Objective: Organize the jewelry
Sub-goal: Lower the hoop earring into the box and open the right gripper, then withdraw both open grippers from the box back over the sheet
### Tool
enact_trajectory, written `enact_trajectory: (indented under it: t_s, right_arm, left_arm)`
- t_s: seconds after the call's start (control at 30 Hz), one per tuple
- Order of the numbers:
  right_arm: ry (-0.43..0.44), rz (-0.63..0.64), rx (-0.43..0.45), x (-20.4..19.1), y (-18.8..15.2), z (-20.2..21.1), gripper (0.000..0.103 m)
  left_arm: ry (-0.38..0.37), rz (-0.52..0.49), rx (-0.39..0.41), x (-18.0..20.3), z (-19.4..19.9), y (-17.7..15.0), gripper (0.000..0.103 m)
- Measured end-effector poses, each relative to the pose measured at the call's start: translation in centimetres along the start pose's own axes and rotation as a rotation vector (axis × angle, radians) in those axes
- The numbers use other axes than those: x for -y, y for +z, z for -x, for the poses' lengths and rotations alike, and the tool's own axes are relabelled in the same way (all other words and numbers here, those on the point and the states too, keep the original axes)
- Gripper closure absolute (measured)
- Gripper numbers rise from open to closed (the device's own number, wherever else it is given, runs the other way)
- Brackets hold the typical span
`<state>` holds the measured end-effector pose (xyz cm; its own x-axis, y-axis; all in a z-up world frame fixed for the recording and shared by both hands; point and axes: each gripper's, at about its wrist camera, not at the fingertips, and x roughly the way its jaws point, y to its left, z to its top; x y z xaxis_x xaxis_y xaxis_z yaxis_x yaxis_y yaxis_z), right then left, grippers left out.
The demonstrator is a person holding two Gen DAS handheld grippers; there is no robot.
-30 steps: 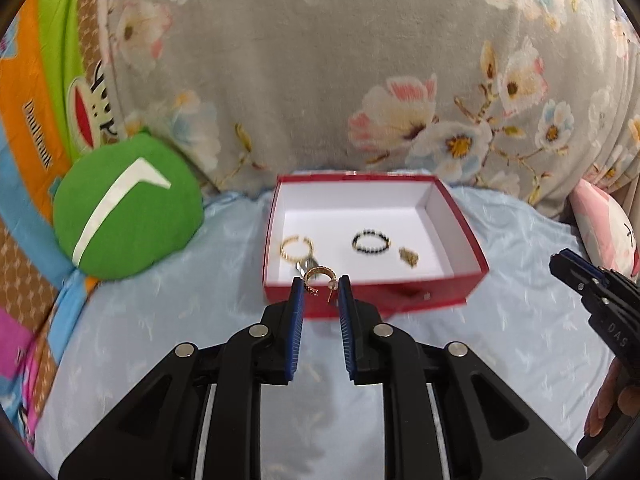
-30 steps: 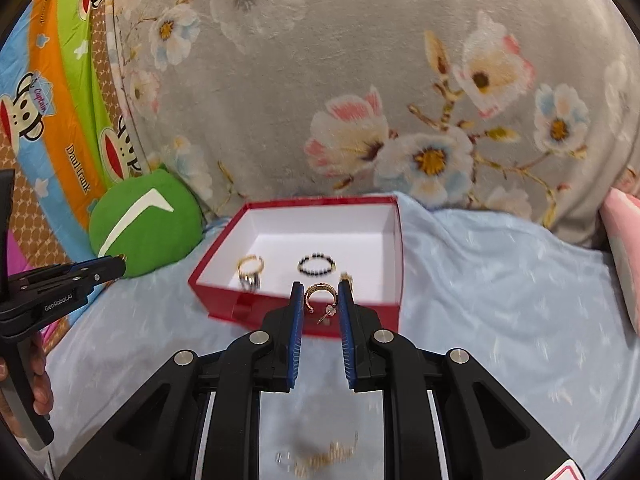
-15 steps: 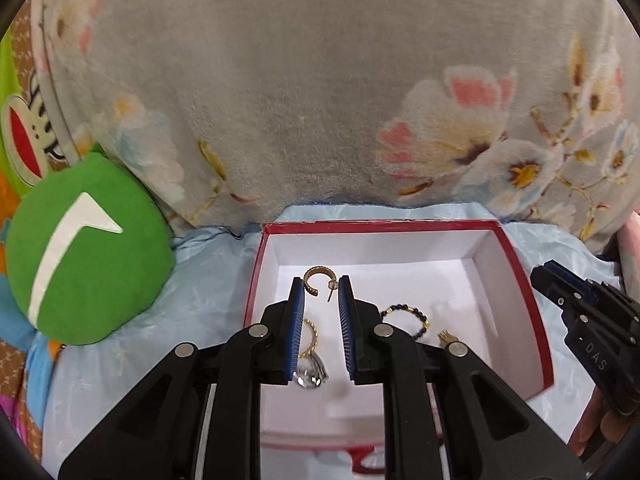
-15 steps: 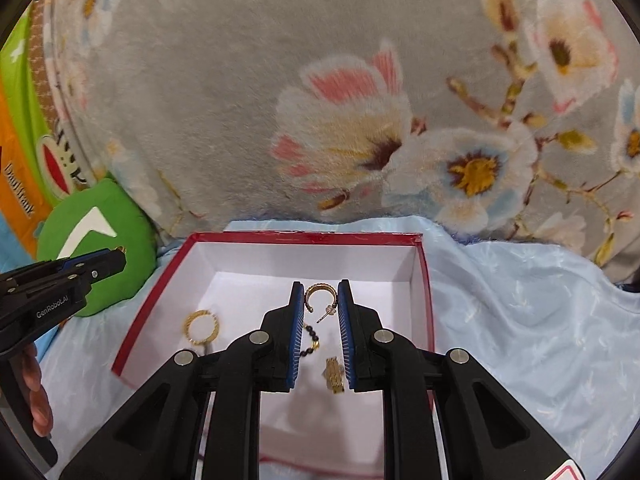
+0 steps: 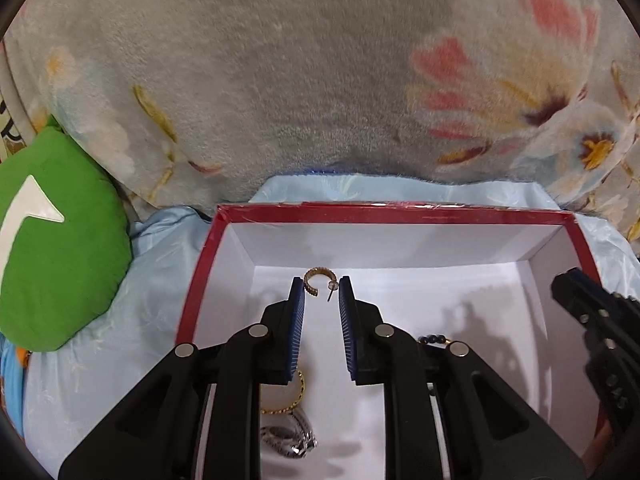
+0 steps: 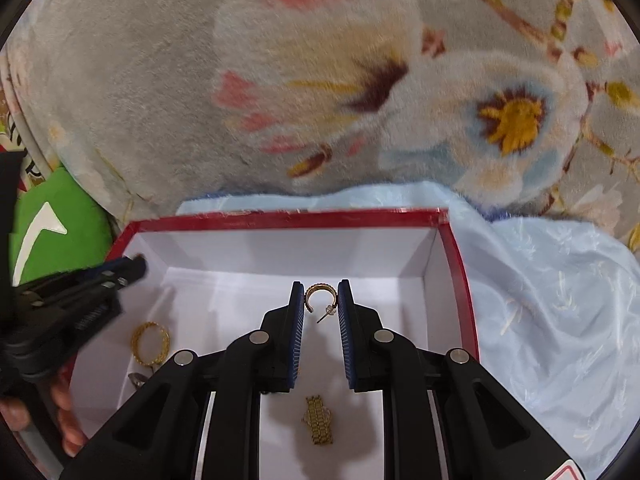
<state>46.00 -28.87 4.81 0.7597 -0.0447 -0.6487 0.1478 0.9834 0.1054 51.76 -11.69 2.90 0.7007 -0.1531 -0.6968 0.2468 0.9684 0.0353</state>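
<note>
A red box with a white inside (image 5: 400, 214) (image 6: 288, 218) lies on the pale blue sheet. My left gripper (image 5: 321, 289) is shut on a gold hoop earring (image 5: 314, 278) held over the back of the box. My right gripper (image 6: 321, 294) is shut on a second gold hoop earring (image 6: 320, 294), also over the box. In the box lie a gold ring (image 5: 286, 398) (image 6: 150, 342), a silver stone ring (image 5: 290, 436), a black bead ring (image 5: 434, 338) mostly hidden by my left gripper, and a small gold chain piece (image 6: 318, 420).
A grey floral blanket (image 5: 320, 80) rises right behind the box. A green cushion (image 5: 52, 256) sits at the left. Each gripper shows in the other's view, the right one (image 5: 600, 332) over the box's right side, the left one (image 6: 72, 300) over its left side.
Both grippers have moved forward from in front of the box to over its inside, each still holding its earring. The box now fills the lower part of both views.
</note>
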Motion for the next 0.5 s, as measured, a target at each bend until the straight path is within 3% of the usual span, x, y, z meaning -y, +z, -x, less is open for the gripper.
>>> enact_trajectory:
  t_s: [0.13, 0.2, 0.37, 0.43, 0.5]
  right_arm:
    - [-0.011, 0.016, -0.005, -0.19, -0.13, -0.35, 0.087]
    - [-0.003, 0.001, -0.019, 0.06, -0.14, -0.59, 0.087]
    - [-0.006, 0.001, -0.032, 0.02, -0.24, -0.82, 0.08]
    - [-0.008, -0.002, -0.024, 0.02, -0.3, -0.74, 0.073]
    - [-0.007, -0.007, -0.016, 0.08, -0.34, -0.58, 0.072]
  left_arm:
    - [0.028, -0.011, 0.026, 0.19, -0.59, 0.05, 0.084]
    - [0.028, -0.004, 0.014, 0.02, -0.87, 0.24, 0.079]
    - [0.041, 0.035, 0.008, -0.66, -1.07, 0.39, 0.051]
    - [0.045, 0.029, 0.022, -0.58, -0.81, 0.34, 0.044]
    - [0.049, 0.022, 0.027, -0.52, -0.68, 0.32, 0.043]
